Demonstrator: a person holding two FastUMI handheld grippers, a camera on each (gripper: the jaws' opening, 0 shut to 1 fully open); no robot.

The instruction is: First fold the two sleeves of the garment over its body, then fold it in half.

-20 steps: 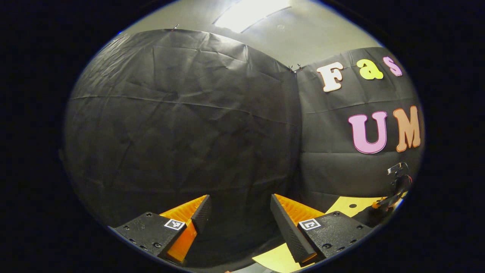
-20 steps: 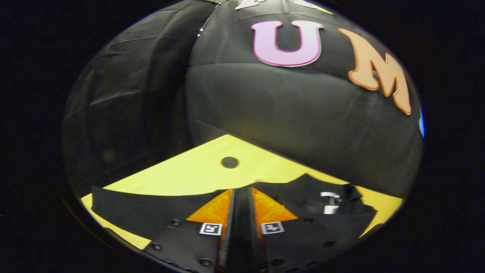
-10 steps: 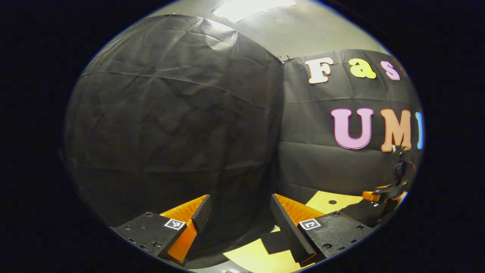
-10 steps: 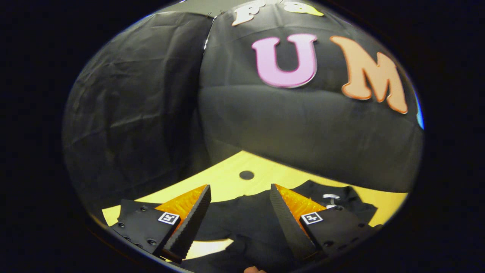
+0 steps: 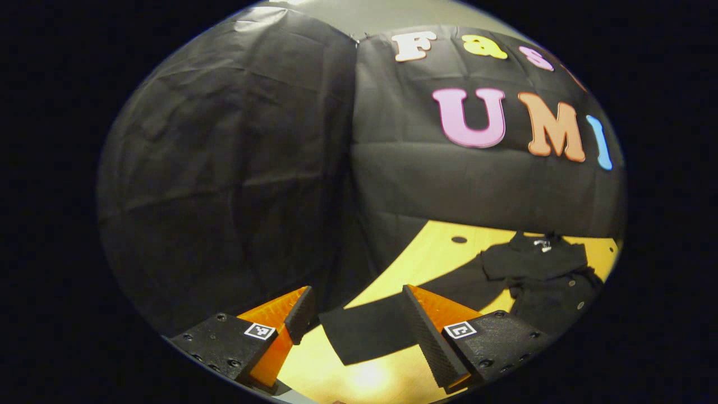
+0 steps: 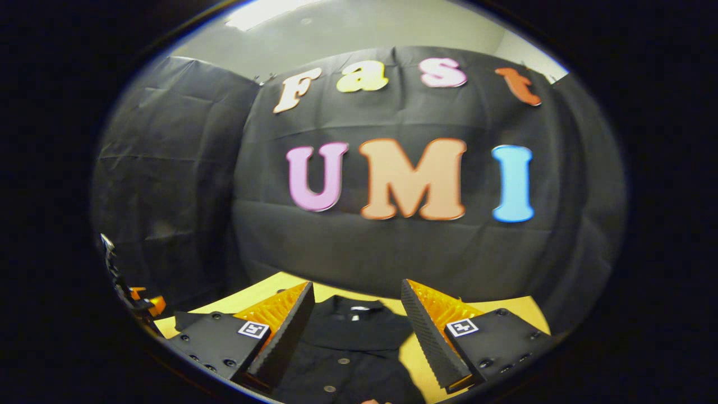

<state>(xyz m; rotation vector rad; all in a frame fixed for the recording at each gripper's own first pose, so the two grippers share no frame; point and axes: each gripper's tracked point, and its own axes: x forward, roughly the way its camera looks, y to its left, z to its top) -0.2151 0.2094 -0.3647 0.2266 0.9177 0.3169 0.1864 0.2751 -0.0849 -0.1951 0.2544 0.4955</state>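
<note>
Garment: a dark buttoned shirt lying flat on the yellow worktop, collar toward the booth's back wall. In the left gripper view one sleeve stretches out flat across the worktop from the shirt's body toward the left tool, its cuff end lying between the tool's fingers as seen from the camera. In the right gripper view the collar and button placket sit straight ahead of the right tool.

Both tools have their fingers spread wide and pinch nothing. The left tool appears to hang above the cuff, though how high is hard to judge; the right tool hovers over the shirt's chest.

Judging by the layout, the outstretched sleeve is the fold in hand. To do it well, the left tool should come down on the cuff end, take a small pinch of both fabric layers near the hem, lift only enough to clear the worktop, and carry it across in a low arc so the sleeve lands flat over the body. The right tool could rest on the shoulder seam so the body does not drag along.
</note>
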